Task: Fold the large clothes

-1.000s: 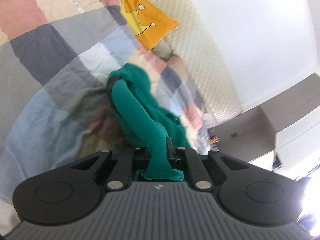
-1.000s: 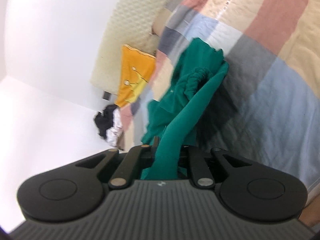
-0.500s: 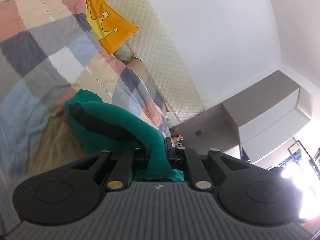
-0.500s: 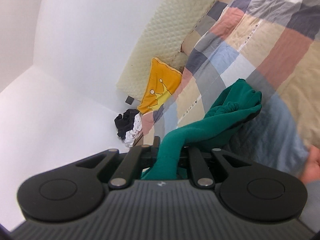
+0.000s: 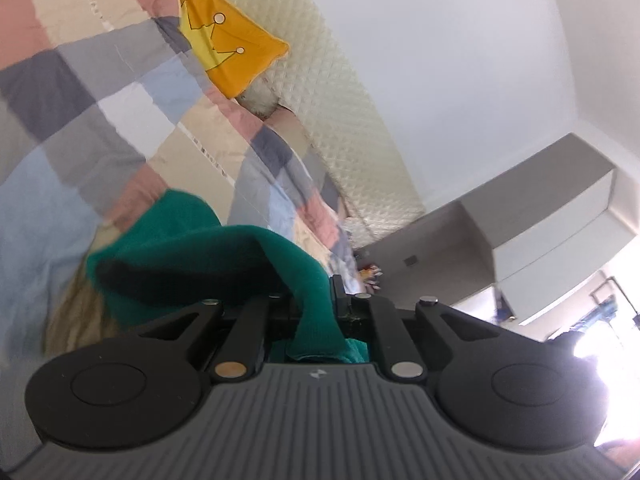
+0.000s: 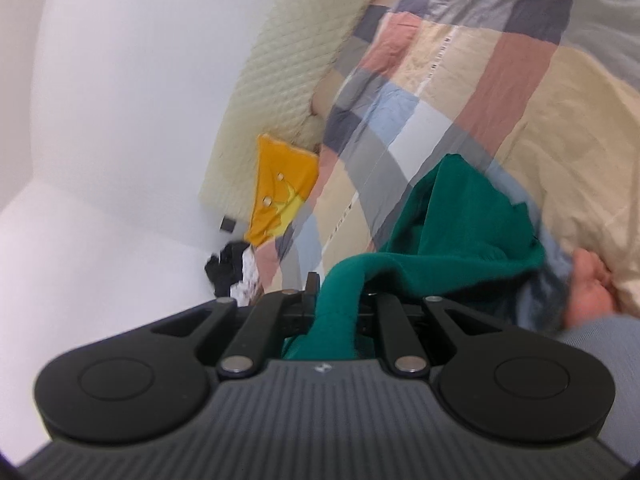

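Both grippers are clamped on the dark green knit garment [image 5: 240,252]: left gripper [image 5: 320,304] has its fingers pinched nearly shut on a bunched edge of the cloth, right gripper [image 6: 340,300] the same on another edge, fabric spilling back through the jaws in each wrist view. Change over the last second: a second ago the garment hung steeply down from both grips in a long twisted rope; now it runs out nearly level from the jaws and drapes in a low hump over the patchwork quilt of pink, beige, grey and blue squares [image 5: 120,92]. The bulk sits in the near-left of the left wrist view and mid-right of the right one. Both views have also swung, showing more of the white wall and the cream quilted headboard [image 5: 340,92], with the orange cushion with a yellow crown print [image 5: 228,44] staying at the far end of the bed. I read this as both hands lifting and carrying the garment across the bed to spread it, so folding proper has not started. The cloth is still twisted between the grips, not flat. A bare foot [image 6: 592,284] shows at the right edge of the right wrist view, probably the person's own, though the frame is blurred there.
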`<act>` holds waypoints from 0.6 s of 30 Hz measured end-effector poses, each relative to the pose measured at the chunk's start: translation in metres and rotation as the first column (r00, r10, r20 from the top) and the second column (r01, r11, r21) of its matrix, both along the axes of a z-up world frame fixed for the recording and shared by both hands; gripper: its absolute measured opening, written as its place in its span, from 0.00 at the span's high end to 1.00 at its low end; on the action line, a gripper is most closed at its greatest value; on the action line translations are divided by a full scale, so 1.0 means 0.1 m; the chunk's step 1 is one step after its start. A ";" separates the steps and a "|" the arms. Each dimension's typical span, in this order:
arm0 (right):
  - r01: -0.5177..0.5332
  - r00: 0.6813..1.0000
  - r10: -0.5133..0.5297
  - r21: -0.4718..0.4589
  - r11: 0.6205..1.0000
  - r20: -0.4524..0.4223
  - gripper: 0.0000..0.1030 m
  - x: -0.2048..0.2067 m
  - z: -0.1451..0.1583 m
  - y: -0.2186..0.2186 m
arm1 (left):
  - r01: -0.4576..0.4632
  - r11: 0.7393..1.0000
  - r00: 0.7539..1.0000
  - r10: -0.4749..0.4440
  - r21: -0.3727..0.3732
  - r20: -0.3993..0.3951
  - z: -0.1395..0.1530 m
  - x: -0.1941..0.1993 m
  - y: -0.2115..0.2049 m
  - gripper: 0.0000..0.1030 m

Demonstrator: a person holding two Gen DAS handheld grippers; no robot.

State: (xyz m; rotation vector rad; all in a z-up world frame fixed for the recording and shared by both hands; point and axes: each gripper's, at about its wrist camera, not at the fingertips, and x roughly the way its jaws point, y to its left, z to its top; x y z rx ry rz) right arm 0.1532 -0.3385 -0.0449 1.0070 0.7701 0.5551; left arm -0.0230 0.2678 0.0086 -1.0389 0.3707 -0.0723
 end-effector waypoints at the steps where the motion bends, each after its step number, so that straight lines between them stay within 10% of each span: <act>1: 0.008 1.000 -0.008 0.001 1.000 -0.017 0.88 0.14 -0.04 0.05 | -0.007 1.000 1.000 0.007 0.008 -0.017 0.01 0.17 0.04 0.89; 10: 0.157 0.965 -0.156 -0.014 0.988 -0.211 0.88 1.27 -0.54 0.45 | -0.125 0.990 0.978 0.134 0.062 -0.160 -0.20 1.82 0.29 0.89; 18: 0.185 0.934 -0.198 -0.071 0.980 -0.297 0.88 1.76 -1.29 0.66 | -0.227 0.973 0.915 0.230 0.046 -0.331 -1.22 2.81 0.49 0.89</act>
